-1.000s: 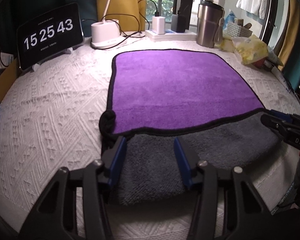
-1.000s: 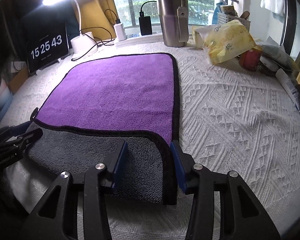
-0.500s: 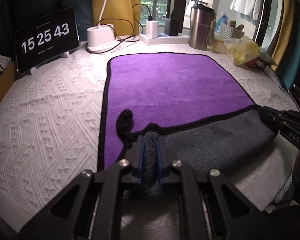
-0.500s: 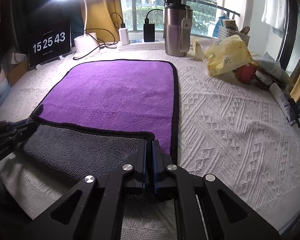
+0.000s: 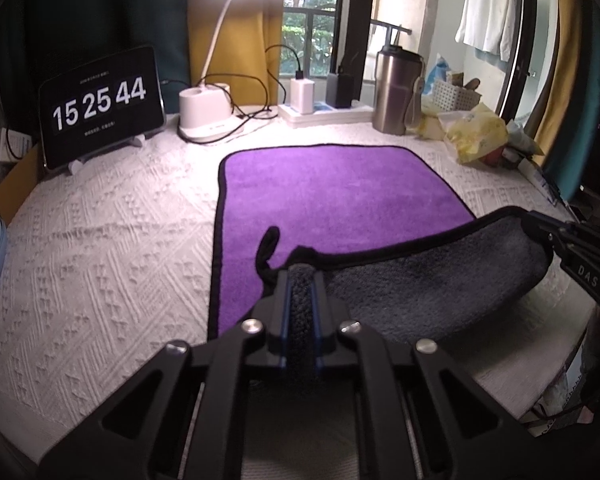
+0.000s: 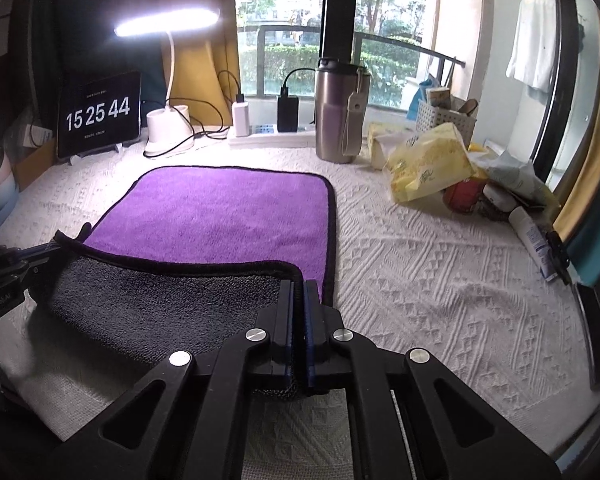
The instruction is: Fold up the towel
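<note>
A towel, purple (image 5: pixel 340 196) on top and grey underneath with black trim, lies on the white textured tablecloth (image 5: pixel 100 240). Its near edge is turned over, grey side (image 5: pixel 420 292) up, and lifted off the table. My left gripper (image 5: pixel 302 280) is shut on the near left corner of the towel. My right gripper (image 6: pixel 299 292) is shut on the near right corner; it also shows at the right edge of the left wrist view (image 5: pixel 572 248). The purple part (image 6: pixel 228 216) still lies flat, and the grey fold (image 6: pixel 160 304) sags between the grippers.
At the back stand a clock tablet (image 5: pixel 100 106), a lit desk lamp (image 5: pixel 204 116), a power strip with chargers (image 5: pixel 324 110) and a steel tumbler (image 5: pixel 394 92). Yellow bags (image 6: pixel 428 168), a basket (image 6: pixel 444 116) and tubes (image 6: pixel 534 240) crowd the right side.
Both grippers closed on the towel's near corners, then rose, lifting the grey folded edge off the table and carrying it a little toward the far side.
</note>
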Demonstrator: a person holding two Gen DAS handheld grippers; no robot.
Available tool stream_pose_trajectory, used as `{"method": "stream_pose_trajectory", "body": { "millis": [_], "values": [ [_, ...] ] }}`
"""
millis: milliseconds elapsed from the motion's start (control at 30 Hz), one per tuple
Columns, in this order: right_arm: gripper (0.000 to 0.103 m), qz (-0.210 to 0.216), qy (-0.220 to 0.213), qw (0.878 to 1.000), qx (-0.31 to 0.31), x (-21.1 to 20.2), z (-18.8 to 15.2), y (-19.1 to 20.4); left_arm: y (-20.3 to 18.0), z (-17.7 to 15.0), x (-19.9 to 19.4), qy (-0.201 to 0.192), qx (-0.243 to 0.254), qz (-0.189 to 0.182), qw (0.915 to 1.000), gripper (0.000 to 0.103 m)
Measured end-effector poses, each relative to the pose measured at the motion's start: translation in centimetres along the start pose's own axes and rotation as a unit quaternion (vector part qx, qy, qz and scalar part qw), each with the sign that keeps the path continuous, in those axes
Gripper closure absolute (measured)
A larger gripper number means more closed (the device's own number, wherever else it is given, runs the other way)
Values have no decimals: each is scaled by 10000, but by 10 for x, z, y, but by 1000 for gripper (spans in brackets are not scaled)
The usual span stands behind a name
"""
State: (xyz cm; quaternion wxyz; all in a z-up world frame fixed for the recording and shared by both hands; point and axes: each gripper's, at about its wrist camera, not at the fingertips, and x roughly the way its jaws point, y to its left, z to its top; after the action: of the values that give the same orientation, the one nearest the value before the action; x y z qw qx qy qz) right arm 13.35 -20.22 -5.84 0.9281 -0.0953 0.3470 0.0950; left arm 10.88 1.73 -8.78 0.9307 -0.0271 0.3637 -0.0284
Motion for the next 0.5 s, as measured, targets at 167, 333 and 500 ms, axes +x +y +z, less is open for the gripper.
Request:
{"method": "stream_pose_trajectory", "body": {
  "millis": [167, 333, 500],
  "values": [
    [98, -67, -159, 9999, 9, -4, 10, -2, 2, 9, -3, -127, -17, 17, 9999, 94],
    [98, -102, -256, 9996, -32, -5, 19, -3, 3, 20, -3, -289, -44, 36, 9996, 94],
    [98, -109, -339, 9993, -88, -5, 29, -4, 4, 28, -3, -402, -110, 70, 9991, 94]
  ]
}}
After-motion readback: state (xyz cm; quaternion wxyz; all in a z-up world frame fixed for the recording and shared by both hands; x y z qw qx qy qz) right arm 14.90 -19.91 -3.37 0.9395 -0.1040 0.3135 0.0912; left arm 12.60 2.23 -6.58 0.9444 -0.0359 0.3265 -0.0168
